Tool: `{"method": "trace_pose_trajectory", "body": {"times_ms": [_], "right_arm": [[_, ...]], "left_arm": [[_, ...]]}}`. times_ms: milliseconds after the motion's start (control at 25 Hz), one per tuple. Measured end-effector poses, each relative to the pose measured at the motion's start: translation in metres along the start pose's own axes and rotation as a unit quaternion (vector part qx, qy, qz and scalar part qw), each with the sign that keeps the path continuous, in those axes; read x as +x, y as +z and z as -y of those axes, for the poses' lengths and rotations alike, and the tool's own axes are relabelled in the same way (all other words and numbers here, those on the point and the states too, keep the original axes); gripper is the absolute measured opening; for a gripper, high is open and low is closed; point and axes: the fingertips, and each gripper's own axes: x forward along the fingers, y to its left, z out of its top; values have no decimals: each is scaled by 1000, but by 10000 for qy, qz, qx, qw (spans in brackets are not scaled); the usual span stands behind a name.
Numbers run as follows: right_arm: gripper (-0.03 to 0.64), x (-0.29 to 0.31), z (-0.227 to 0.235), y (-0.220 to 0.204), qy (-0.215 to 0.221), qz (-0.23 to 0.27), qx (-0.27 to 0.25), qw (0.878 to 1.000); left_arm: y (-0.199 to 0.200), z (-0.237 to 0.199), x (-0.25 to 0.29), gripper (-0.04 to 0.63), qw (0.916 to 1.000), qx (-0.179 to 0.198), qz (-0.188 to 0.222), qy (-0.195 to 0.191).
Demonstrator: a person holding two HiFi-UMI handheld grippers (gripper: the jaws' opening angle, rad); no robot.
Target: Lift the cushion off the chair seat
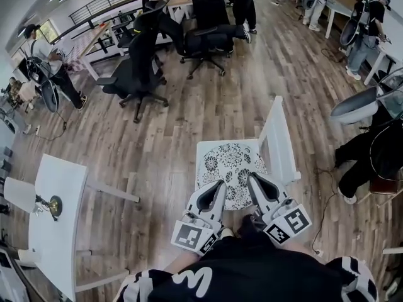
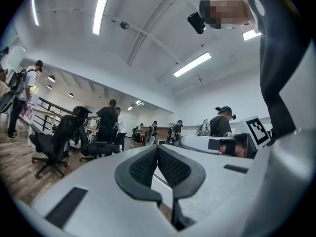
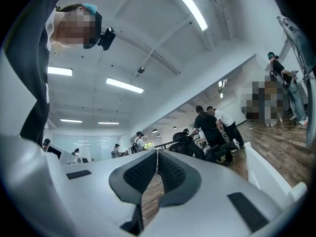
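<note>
1 flat floral cushion (image 1: 230, 167), white chair (image 1: 281, 138)

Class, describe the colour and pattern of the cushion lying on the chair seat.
The cushion is white with black flowers, clearest in the head view.

Left gripper (image 1: 220, 184); right gripper (image 1: 251, 177) (jaws together)

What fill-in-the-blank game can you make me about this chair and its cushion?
1. The flowery cushion lies on a chair whose colour is ____.
2. The left tool and the right tool both have their jaws ____, with nothing between them.
3. The planks of the floor are made of ____.

Missing words: white; shut; wood.
</note>
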Motion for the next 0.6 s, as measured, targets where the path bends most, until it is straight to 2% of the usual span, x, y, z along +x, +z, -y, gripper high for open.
{"method": "trace_pose_trajectory", "body": {"times_ms": [200, 320, 480, 600], "right_arm": [[21, 6, 4, 1, 102, -44, -72, 9999], [21, 1, 13, -6, -15, -146, 16, 9999], [21, -6, 28, -27, -189, -385, 138, 9990], [21, -12, 36, -41, -259, -567, 199, 9979]], "left_arm": [[-9, -13, 2, 6, 9998, -73, -71, 191], [-30, -21, 9, 6, 9991, -190, -318, 184], [-81, -28, 22, 11, 9957, -3, -927, 81], [-131, -32, 33, 89, 9869, -95, -1605, -94]]}}
